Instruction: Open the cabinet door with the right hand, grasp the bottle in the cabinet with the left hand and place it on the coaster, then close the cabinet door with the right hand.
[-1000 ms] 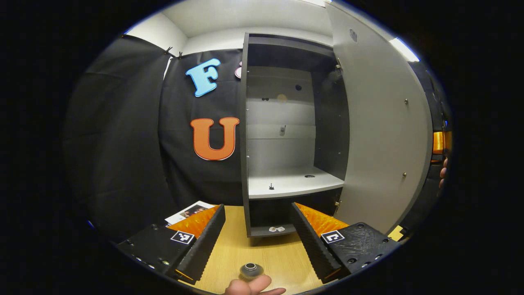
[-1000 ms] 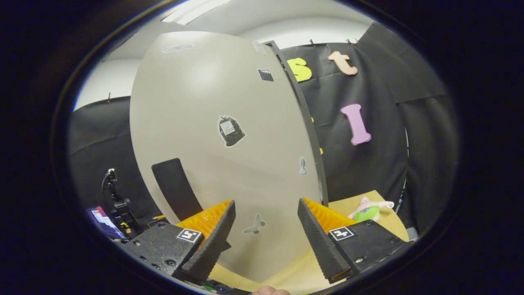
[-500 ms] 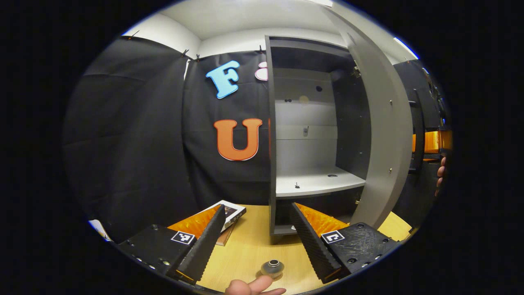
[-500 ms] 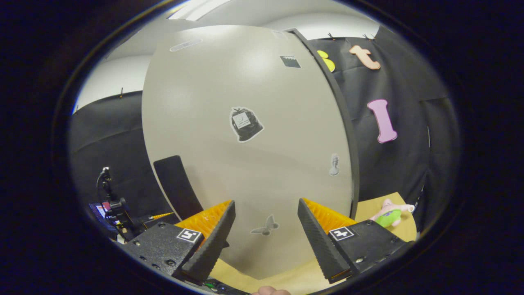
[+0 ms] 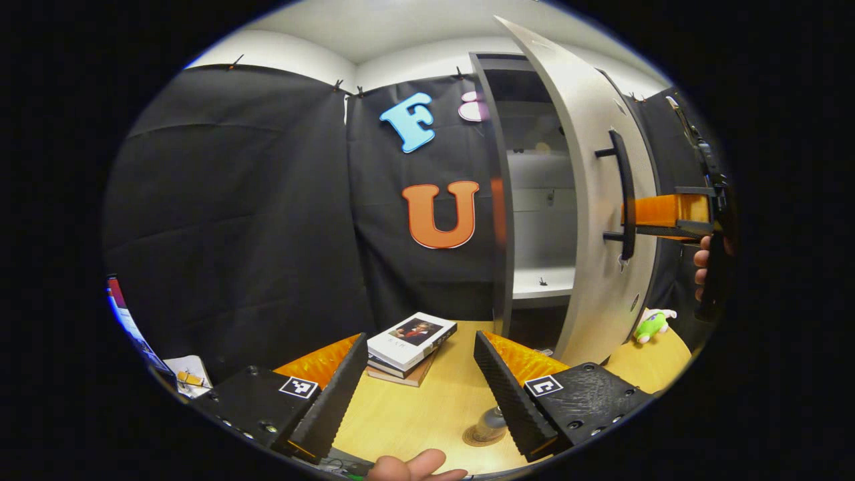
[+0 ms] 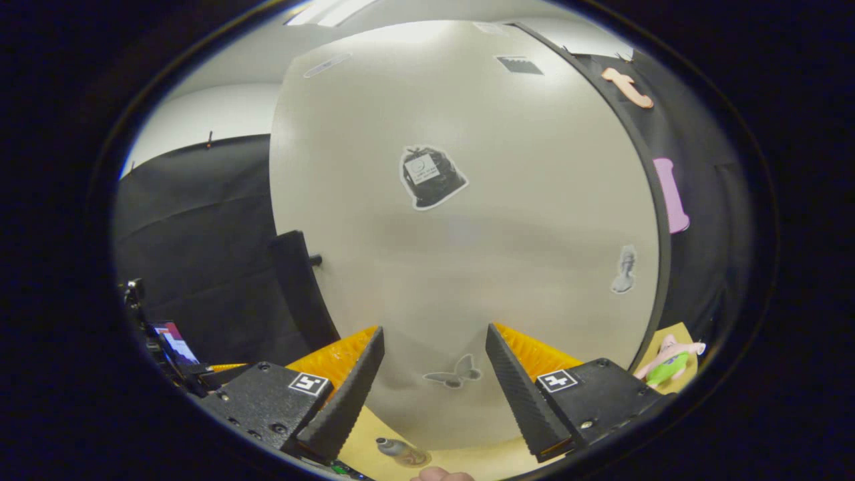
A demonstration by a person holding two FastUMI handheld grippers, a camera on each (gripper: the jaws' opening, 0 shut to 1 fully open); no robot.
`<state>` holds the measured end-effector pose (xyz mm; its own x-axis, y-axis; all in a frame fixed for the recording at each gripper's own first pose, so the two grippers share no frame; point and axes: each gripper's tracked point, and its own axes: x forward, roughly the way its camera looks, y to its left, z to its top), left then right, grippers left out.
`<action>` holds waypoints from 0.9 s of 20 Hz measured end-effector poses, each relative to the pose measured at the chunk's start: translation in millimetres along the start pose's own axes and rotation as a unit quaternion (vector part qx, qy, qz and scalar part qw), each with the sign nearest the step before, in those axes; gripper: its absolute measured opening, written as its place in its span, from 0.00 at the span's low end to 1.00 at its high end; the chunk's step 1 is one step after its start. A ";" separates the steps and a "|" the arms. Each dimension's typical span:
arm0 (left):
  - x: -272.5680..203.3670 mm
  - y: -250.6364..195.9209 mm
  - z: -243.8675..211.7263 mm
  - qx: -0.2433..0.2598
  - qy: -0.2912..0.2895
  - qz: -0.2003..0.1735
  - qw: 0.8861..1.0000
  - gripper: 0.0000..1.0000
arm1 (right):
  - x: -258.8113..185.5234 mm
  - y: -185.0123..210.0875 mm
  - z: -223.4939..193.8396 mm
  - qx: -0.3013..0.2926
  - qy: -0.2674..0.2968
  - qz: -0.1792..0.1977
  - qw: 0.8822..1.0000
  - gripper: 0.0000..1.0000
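Swinging inward since a second ago, the cabinet door (image 5: pixel 588 200) now covers most of the opening, leaving a narrow gap through which a strip of the pale shelf (image 5: pixel 538 282) shows. In the right gripper view the door's grey face (image 6: pixel 467 254) takes up nearly all that is visible, with a few stickers on it (a butterfly shape sits low, between the fingers).

The cabinet (image 5: pixel 501 200) stands at the far side of the tabletop (image 5: pixel 414 414), against the black cloth. A black bar handle (image 5: pixel 624 194) runs upright on the door, and the right tool (image 5: pixel 668 220) sits at it from the right, a hand (image 5: pixel 701 267) behind it; whether its fingers press the handle I cannot tell. In its own view the right tool (image 6: pixel 434 381) has its jaws spread, nothing between them.

The left tool (image 5: pixel 421 387) is released too, fingers wide apart above the tabletop. Books (image 5: pixel 411 347) lie stacked to the left of the cabinet. A small plush toy (image 5: pixel 651 324) rests on the tabletop to the right.

The bottle (image 5: pixel 491 421) stands upright on the round coaster (image 5: pixel 482 437), near, just beside the left tool's right finger.
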<state>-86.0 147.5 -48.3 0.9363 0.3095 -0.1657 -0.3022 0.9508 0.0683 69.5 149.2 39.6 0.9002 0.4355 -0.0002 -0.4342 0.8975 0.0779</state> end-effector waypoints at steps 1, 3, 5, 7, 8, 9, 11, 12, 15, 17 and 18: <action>-1.8 8.1 -3.5 0.005 0.003 0.011 1.000 0.96 | 10.4 1.4 0.8 -0.010 -0.011 -0.005 1.000 0.99; -3.5 17.9 -5.9 0.011 0.006 0.029 1.000 0.96 | 18.8 -0.7 -2.7 -0.049 -0.012 -0.025 0.998 0.94; -6.1 23.5 -7.4 0.009 0.009 0.038 0.999 0.96 | 19.4 -2.2 -5.4 -0.063 -0.016 -0.038 0.997 0.99; -6.0 31.3 -11.7 0.008 0.014 0.047 0.999 0.96 | 20.3 -3.9 -4.0 -0.062 -0.023 -0.047 0.997 1.00; -6.8 33.8 -13.2 0.007 0.016 0.049 0.999 0.96 | 20.2 -3.9 -3.7 -0.061 -0.026 -0.050 0.997 0.98; -9.7 35.5 -12.3 0.006 0.018 0.052 0.998 0.96 | 20.3 -3.8 -4.2 -0.060 -0.026 -0.052 0.997 0.94; -7.7 37.7 -14.4 0.004 0.020 0.054 0.998 0.97 | 19.6 -3.5 -4.4 -0.057 -0.026 -0.055 0.997 0.96; -7.2 38.7 -14.5 0.004 0.021 0.056 0.998 0.96 | 19.3 -3.0 -4.4 -0.055 -0.026 -0.055 0.997 0.97; -6.6 39.0 -12.2 0.002 0.020 0.053 0.998 0.96 | 17.7 -2.2 -5.5 -0.058 -0.025 -0.057 0.996 0.96; -3.6 35.0 -13.6 0.003 0.020 0.047 0.999 0.96 | 16.8 -2.0 -7.0 -0.066 -0.022 -0.061 0.996 0.96; -1.3 31.5 -14.0 0.004 0.021 0.043 0.999 0.96 | 15.9 -2.1 -7.7 -0.072 -0.018 -0.064 0.995 0.97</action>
<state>-99.3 177.3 -59.7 0.8988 0.3902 -0.1996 -0.3794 0.9207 0.0912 84.4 154.7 31.8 0.9480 0.3164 0.0358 -0.3137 0.9473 -0.0648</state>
